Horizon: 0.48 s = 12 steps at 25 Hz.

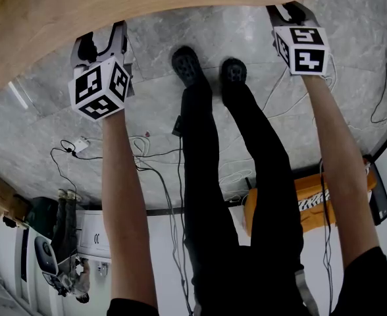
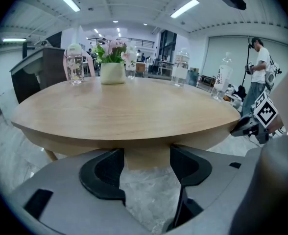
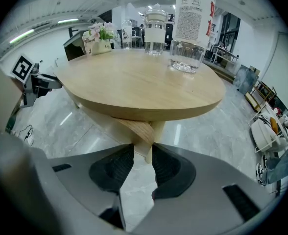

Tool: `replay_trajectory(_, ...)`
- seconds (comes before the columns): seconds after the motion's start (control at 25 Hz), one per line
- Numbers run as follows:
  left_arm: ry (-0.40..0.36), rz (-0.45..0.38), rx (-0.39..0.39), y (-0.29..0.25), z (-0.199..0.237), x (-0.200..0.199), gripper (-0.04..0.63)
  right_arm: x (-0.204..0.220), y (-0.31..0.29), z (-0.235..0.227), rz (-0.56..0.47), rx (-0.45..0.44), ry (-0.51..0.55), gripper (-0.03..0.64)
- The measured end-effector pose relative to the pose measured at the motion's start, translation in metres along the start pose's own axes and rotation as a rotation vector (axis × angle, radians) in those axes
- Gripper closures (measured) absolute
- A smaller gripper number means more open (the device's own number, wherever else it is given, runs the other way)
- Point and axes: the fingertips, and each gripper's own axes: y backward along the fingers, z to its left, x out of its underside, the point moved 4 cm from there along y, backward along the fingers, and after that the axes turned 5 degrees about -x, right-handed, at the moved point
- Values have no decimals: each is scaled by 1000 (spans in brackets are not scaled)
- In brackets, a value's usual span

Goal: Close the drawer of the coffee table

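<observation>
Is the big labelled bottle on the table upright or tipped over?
Upright: in the right gripper view the bottle stands on its base on the tabletop.

Left gripper (image 2: 147, 168) jaws apart, facing the round table (image 2: 124, 111).

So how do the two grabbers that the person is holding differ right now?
The left gripper has its jaws wide apart; the right gripper keeps a narrower gap. Past its jaws the left gripper faces a wooden block under the table top; the right gripper faces the table's crossed legs. Both are open, hold nothing and point at the same round table.
</observation>
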Motion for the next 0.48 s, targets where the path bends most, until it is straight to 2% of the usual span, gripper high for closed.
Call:
replay_trajectory(0.32,37,-18,-44,2,-1,6,311,-2,5,0,-6,6,7,501)
replay_trajectory(0.48,29,-4,-51,9,-2,7,317,-5,17,0,-24,7,9,504)
